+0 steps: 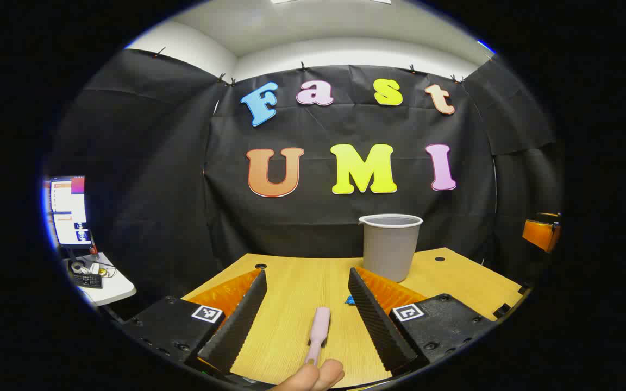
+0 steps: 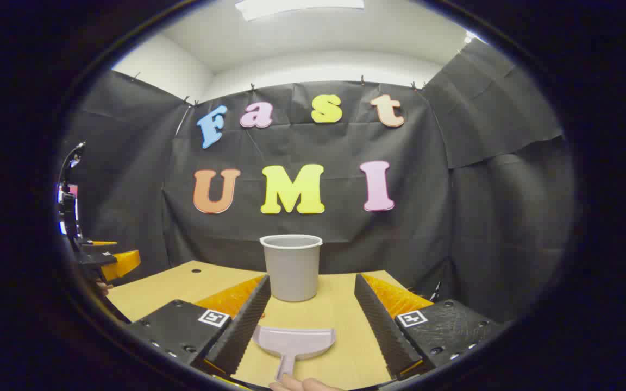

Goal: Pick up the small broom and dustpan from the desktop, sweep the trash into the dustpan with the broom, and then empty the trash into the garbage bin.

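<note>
Broom: lying between the wide-apart left gripper fingers, ungripped
Dustpan: on desk between the wide-apart right gripper fingers, ungripped
Bin: upright behind

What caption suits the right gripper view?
Open right gripper facing a dustpan on the desk, bin behind.

In the left gripper view, a lit monitor stands at the far left edge, its screen too small to make out. Below it sits a white side table carrying a dark keyboard and a coil of pale cable — all well apart from the wooden desk. Overhead, a white ceiling holds a bright light panel.
</note>
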### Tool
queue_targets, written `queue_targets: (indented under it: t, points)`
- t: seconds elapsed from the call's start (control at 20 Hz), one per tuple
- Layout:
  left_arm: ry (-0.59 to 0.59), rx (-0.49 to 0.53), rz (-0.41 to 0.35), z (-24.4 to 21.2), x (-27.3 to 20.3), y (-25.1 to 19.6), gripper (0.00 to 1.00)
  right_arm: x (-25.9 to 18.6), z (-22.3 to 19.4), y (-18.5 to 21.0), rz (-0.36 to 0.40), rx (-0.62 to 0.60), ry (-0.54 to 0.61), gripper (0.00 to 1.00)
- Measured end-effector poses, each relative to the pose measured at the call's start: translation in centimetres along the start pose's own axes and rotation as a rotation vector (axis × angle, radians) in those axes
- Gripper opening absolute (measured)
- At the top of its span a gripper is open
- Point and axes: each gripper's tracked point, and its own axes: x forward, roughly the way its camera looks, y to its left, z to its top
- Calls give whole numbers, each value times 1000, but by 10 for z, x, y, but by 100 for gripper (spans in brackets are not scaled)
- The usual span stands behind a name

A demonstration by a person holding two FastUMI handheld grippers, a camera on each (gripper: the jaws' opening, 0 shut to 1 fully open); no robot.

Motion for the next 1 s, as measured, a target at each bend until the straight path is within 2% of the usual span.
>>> queue_targets:
  t: [0.35,0.7,1.0]
  points:
    - [31,-39,16,-13,9,16,97,7,-8,16,11,-35,27,96]
    - [45,-34,2,-22,5,9,97,1,-18,12,1,-53,44,96]
    - [68,-20,-14,-42,12,6,98,16,-64,11,1,-96,163,96]
